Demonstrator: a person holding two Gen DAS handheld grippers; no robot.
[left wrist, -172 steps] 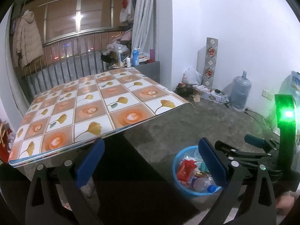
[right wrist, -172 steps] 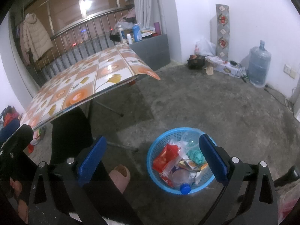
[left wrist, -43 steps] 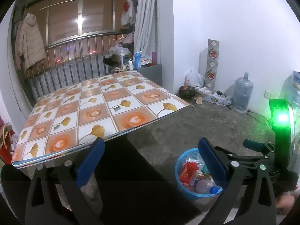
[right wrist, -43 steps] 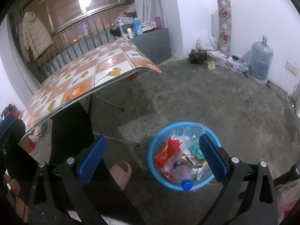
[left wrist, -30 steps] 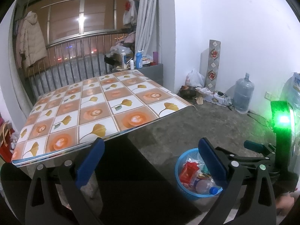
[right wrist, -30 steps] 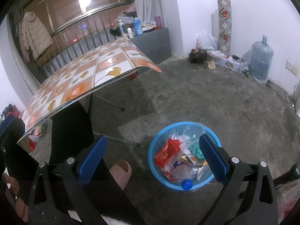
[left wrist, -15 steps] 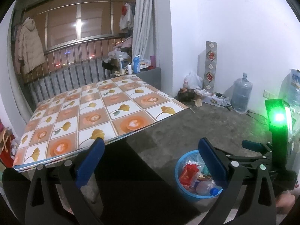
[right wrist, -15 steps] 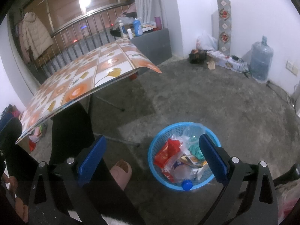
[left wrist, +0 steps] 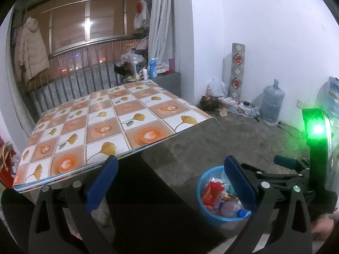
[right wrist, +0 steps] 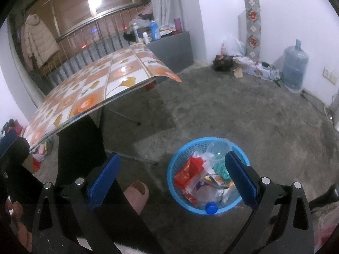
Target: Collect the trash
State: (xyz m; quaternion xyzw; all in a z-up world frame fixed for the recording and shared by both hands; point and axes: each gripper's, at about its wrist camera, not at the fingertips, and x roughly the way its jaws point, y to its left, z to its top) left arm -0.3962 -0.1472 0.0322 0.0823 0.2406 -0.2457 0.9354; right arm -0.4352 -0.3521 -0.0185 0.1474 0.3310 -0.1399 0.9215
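A blue plastic basket (right wrist: 182, 154) stands on the concrete floor, filled with trash: a red wrapper (right wrist: 186, 172), a clear bottle with a blue cap (right wrist: 210, 208), a clear cup and wrappers. It also shows in the left wrist view (left wrist: 201, 190). My right gripper (right wrist: 171, 175) is open and empty, held above the basket's left side. My left gripper (left wrist: 169, 177) is open and empty, held high in front of the table's near edge. The right gripper's body with a green light (left wrist: 315, 131) shows at the right of the left wrist view.
A folding table (left wrist: 101, 122) with an orange tile-pattern cloth stands at the left. The person's dark trouser legs and a slipper (right wrist: 135, 194) are beside the basket. A water jug (right wrist: 294, 67), bags and a rolled mat stand along the far white wall.
The left gripper has lifted slightly, so the table looks a little lower and farther. The right gripper and the basket have stayed in place. Both grippers stay open.
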